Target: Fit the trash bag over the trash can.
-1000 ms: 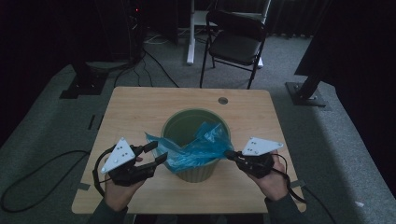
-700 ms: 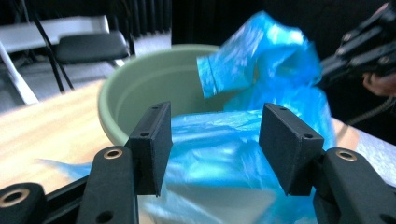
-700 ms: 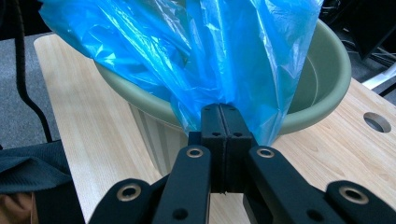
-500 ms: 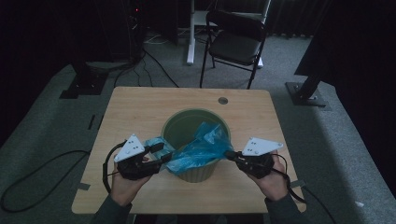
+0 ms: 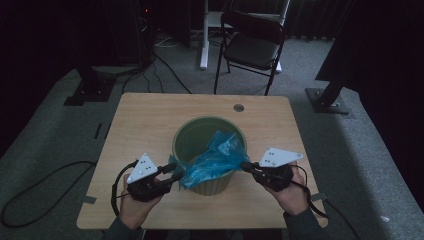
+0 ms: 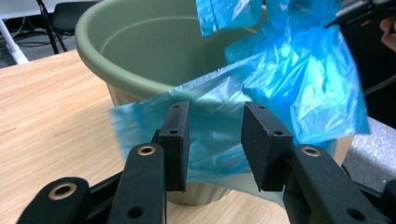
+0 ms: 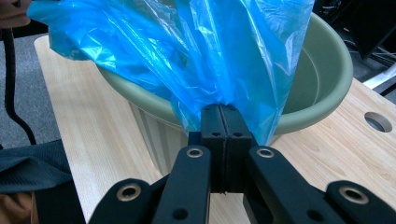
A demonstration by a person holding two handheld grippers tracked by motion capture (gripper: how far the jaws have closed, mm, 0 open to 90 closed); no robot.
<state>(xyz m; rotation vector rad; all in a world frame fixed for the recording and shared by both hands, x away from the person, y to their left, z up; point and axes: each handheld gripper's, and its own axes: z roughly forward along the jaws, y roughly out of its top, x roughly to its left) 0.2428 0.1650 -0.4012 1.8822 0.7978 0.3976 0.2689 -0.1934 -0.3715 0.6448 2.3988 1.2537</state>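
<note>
High view, left to right: left gripper (image 5: 173, 175) at the near-left edge of the blue bag (image 5: 212, 162); bag draped over the near rim of the green bin (image 5: 207, 145), mid-table (image 5: 150, 120); right gripper (image 5: 246, 166) clamped on the bag's right edge. Step judged: lining the bin. Left gripper view showed what the high view could not: jaws had just been closing, film between them, not yet pinched. Next move calls for closing fully, then spreading the bag. Right gripper view confirmed the clenched hold.
</note>
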